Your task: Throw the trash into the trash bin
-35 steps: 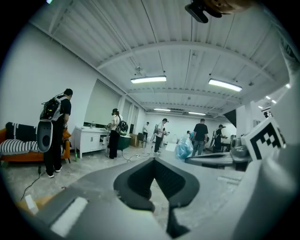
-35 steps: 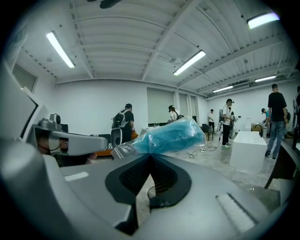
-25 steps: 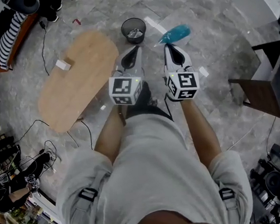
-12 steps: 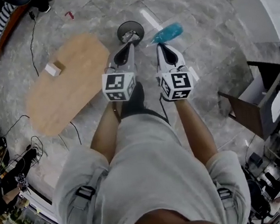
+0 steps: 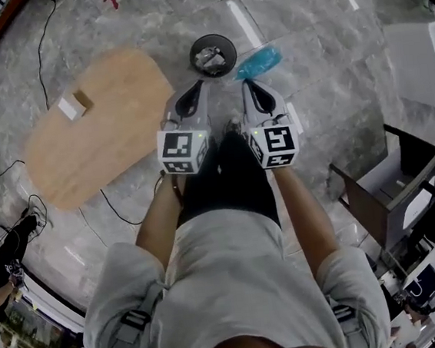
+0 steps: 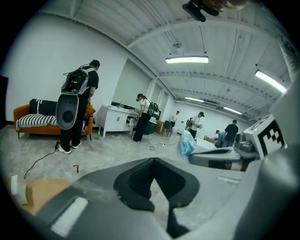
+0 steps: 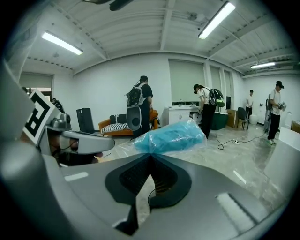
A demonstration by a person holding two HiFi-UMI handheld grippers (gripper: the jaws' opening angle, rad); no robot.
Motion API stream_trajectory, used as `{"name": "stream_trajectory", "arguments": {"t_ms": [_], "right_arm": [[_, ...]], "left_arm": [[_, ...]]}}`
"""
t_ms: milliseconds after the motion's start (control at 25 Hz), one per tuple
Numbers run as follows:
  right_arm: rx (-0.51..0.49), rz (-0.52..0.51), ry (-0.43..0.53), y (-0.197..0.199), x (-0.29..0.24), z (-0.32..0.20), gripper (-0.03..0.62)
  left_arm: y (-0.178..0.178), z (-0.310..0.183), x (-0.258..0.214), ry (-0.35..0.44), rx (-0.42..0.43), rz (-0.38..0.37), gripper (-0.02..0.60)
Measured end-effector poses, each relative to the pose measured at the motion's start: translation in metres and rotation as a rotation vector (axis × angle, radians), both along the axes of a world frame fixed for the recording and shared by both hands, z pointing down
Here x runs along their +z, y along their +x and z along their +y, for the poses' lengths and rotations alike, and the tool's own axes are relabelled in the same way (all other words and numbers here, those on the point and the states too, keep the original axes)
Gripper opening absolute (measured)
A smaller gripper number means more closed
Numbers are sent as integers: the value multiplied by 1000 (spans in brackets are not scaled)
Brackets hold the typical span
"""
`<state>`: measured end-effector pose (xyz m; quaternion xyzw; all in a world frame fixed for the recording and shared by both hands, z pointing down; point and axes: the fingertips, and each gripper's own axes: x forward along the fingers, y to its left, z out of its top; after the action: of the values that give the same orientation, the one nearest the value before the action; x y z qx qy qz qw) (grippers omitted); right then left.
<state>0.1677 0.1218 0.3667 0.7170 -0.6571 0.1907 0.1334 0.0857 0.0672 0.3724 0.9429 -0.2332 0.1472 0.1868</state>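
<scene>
So the trash here is a clear crinkly plastic bag (image 5: pixel 258 63) stuffed with something teal-blue. It's hanging in the air off the tip of the right tool (image 5: pixel 248 81), just beside the round black mesh trash bin (image 5: pixel 223 39) on the grey marble floor, not over the opening yet. In the right gripper view the tool's jaws are pressed together, pinching a gathered bit of the film at one end, and the rest of the bag juts out past the tips.

The left tool (image 5: pixel 195 87) is pressed together too, with nothing in it. It's pointing at the near side of the bin, next to the right one.

My take on handling: this thing looks super light and floppy, basically no stiffness, so it'll sag and swing from wherever it's pinched. Film like that is slippery, but a bunched-up end is the sensible spot to grab, and it's not fragile at all. The catch with light stuff is that it might drift or catch the rim, so I'd get it right over the mouth before letting go. The bin already has some crumpled scraps inside.

The oval light-wood counter (image 5: pixel 97 135) off to the left only has a small block (image 5: pixel 73 106) on it.
</scene>
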Motion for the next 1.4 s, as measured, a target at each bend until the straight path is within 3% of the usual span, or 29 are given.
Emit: {"name": "stream_trajectory", "arguments": {"t_ms": [320, 560, 760, 880, 1040, 1240, 1400], "right_arm": [[-134, -27, -97, 21, 142, -42, 8], [-168, -60, -194, 45, 249, -54, 8], [-208, -88, -298, 75, 308, -60, 8], [-230, -79, -350, 88, 345, -69, 8], [-289, -119, -424, 71, 390, -74, 8], [-358, -134, -436, 63, 431, -90, 8], [-345, -154, -455, 63, 466, -101, 8]], "left_arm": [[29, -30, 107, -13, 12, -68, 18], [47, -28, 200, -85, -2, -160, 18], [70, -28, 265, -160, -15, -224, 18], [79, -44, 298, -174, -111, -228, 18], [69, -50, 349, -256, -257, -229, 18], [66, -59, 400, -255, -282, -255, 18], [61, -62, 425, -282, -273, -264, 18]]}}
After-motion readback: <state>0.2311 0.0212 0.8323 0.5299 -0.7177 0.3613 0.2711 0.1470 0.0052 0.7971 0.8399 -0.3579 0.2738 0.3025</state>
